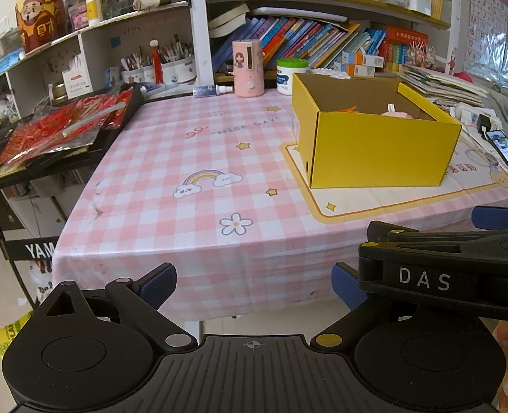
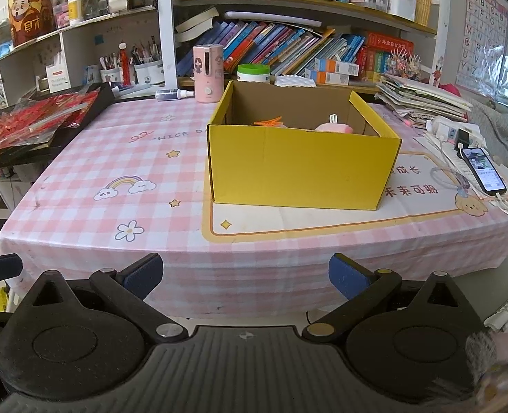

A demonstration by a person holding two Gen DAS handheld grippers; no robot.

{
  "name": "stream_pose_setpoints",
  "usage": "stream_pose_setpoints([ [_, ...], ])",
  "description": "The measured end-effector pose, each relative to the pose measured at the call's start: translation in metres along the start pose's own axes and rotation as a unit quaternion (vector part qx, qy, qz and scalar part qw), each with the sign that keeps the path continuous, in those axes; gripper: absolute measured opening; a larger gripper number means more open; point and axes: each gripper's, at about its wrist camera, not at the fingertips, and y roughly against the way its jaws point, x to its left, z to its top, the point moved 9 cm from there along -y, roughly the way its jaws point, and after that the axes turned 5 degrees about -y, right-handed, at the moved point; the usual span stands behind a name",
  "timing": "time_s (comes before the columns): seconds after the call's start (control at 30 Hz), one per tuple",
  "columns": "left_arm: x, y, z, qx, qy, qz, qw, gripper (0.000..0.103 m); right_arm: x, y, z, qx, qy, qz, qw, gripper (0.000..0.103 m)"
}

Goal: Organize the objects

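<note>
A yellow cardboard box stands open on the pink checked tablecloth. It also shows in the left wrist view. Inside it lie an orange clip and a pink soft item. My left gripper is open and empty, held off the table's front edge. My right gripper is open and empty, also in front of the table edge. The right gripper's body shows in the left wrist view, close on the right.
A pink dispenser, a small spray bottle and a green-lidded jar stand at the table's back. A phone on a cable lies at the right. A black keyboard with red packets is at the left. Bookshelves stand behind.
</note>
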Motion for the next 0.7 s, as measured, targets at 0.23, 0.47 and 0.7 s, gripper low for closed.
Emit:
stream_pose_setpoints([
  [0.23,0.0003,-0.0015,0.0014,0.0,0.0,0.0,1.0,0.098,0.0003,0.0001,-0.0001,-0.001,0.0,0.0,1.0,0.103],
  [0.47,0.0009,-0.0063,0.0074,0.0,0.001,-0.004,1.0,0.098,0.0004,-0.0001,0.0002,-0.001,-0.001,0.001,1.0,0.103],
  [0.7,0.002,-0.0108,0.0097,0.001,0.0,-0.007,1.0,0.098,-0.0003,-0.0051,0.0032,0.002,-0.003,0.0,1.0,0.103],
])
